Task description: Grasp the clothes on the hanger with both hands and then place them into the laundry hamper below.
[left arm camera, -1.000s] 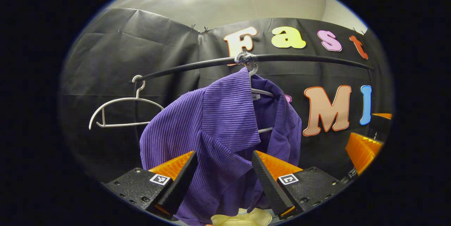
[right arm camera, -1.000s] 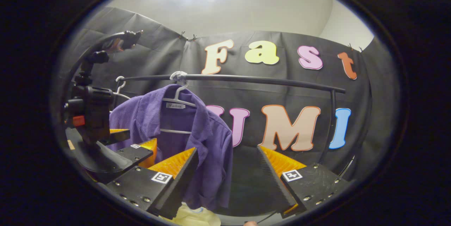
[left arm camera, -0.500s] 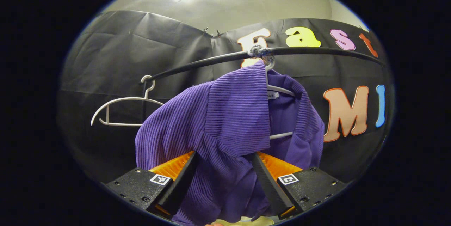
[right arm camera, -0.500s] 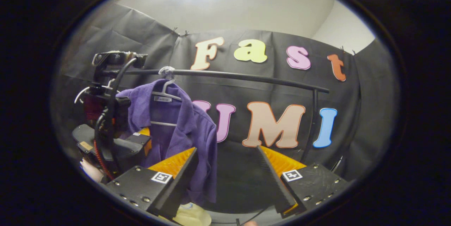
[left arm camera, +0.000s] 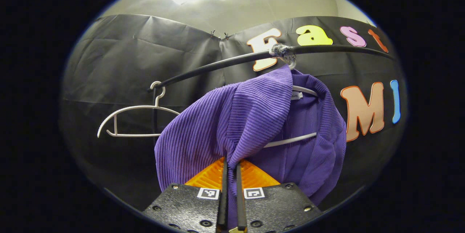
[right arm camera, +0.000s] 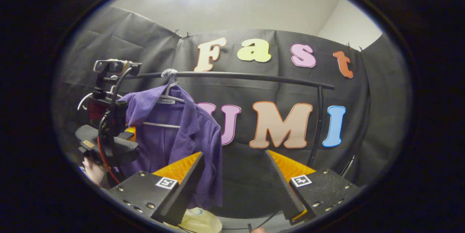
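A purple ribbed shirt (left arm camera: 250, 116) hangs on a white hanger (left arm camera: 290, 140) from the black rail (left arm camera: 218, 65). My left gripper (left arm camera: 231, 164) is shut on a fold of the shirt's left shoulder, the cloth pinched between its orange fingers (left arm camera: 209, 175). In the right gripper view the same purple shirt (right arm camera: 174, 131) hangs left of centre, with the left gripper (right arm camera: 109, 142) against its left side. My right gripper (right arm camera: 234, 158) is open, level with the shirt's right edge, its left finger (right arm camera: 180, 167) in front of the hem and nothing between the fingers.
An empty white hanger (left arm camera: 134, 116) hangs at the rail's left end. The rail's upright post (right arm camera: 318, 124) stands to the right. A pale yellow hamper rim (right arm camera: 198, 222) shows below the shirt. A hand (right arm camera: 92, 171) holds the left gripper.
My left gripper has closed from open onto the shirt's shoulder fold, bunching the cloth. The right gripper stays open and has shifted only slightly.
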The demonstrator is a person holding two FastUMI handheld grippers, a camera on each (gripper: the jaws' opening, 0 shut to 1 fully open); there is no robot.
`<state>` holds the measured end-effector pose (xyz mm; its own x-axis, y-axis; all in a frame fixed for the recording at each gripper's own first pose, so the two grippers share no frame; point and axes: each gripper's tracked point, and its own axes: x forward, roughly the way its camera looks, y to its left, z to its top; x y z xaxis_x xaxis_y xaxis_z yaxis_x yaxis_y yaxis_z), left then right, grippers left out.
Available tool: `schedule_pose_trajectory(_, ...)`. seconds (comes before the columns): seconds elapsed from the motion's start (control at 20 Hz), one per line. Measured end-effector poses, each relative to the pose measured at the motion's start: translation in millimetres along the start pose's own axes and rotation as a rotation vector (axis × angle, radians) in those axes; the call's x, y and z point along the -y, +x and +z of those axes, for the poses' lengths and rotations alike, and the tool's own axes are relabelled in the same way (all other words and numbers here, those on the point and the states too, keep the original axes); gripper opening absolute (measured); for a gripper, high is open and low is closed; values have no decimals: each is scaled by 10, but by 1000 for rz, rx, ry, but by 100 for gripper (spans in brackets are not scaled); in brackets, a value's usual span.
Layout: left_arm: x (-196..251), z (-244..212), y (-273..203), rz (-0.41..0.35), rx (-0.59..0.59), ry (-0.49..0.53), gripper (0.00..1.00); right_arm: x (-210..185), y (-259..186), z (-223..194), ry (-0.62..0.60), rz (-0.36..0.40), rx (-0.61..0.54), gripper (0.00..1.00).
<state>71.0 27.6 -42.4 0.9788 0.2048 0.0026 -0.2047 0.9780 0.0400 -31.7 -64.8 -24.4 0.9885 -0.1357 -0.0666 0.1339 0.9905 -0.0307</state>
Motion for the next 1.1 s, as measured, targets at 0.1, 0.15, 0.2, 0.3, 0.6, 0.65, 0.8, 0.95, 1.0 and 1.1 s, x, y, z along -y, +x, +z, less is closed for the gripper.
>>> schedule_pose_trajectory(0.1,-11,31,-62,-25,-5,2,1,-15,6,-8,0,13,-4,98)
schedule_pose_trajectory(0.15,-21,59,-105,-33,-11,-6,1,-26,13,-10,3,19,-5,98)
schedule_pose_trajectory(0.2,-9,81,-138,-45,-19,-17,0,-33,23,-27,6,27,-6,98)
schedule_pose_trajectory(0.3,0,145,-202,-73,-25,-33,0,-46,41,-42,7,39,-5,98)
schedule_pose_trajectory(0.6,1,322,-366,-168,-13,-4,0,-121,103,-18,20,87,30,98)
schedule_pose_trajectory(0.65,-7,327,-378,-172,-13,5,0,-153,130,-7,25,100,36,98)
schedule_pose_trajectory(0.8,-83,352,-421,-166,-19,12,0,-295,262,-4,39,147,46,98)
schedule_pose_trajectory(0.95,-161,373,-438,-153,-26,1,0,-496,438,-35,38,204,44,95)
schedule_pose_trajectory(1.0,-175,383,-438,-150,-27,2,1,-560,480,-56,42,220,42,98)
schedule_pose_trajectory(1.1,-178,398,-458,-148,-30,5,0,-689,578,-88,56,249,37,98)
